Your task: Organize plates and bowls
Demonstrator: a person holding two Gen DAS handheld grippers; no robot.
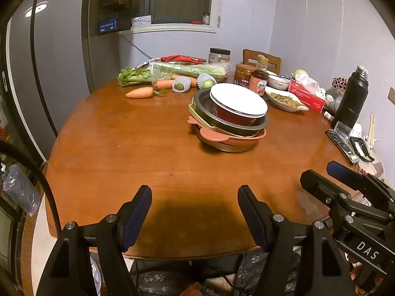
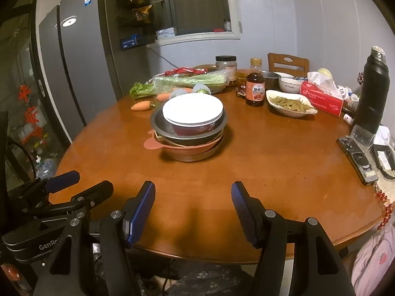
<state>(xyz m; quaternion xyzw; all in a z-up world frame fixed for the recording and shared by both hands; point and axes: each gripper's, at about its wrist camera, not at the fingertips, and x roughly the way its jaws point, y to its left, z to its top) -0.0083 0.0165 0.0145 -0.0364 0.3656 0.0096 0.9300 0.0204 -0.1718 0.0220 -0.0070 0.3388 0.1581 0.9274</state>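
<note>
A stack of dishes stands mid-table: a red bowl with a white inside (image 1: 238,101) (image 2: 193,112) on top, in a dark metal bowl (image 1: 205,103) (image 2: 158,124), on pink plates (image 1: 217,137) (image 2: 158,144) and a metal dish (image 2: 197,156). My left gripper (image 1: 195,192) is open and empty over the table's near edge, well short of the stack. My right gripper (image 2: 193,191) is open and empty, also near the front edge. Each gripper shows in the other's view: the right one (image 1: 318,175) and the left one (image 2: 86,181).
The round wooden table (image 1: 123,148) carries carrots (image 1: 139,92), celery (image 1: 187,70), jars and a sauce bottle (image 2: 255,88), a plate of food (image 2: 291,103), a white bowl (image 2: 287,83), a tissue box (image 2: 321,96), a black flask (image 2: 374,93) and small devices (image 2: 358,157). A fridge (image 2: 81,74) stands left.
</note>
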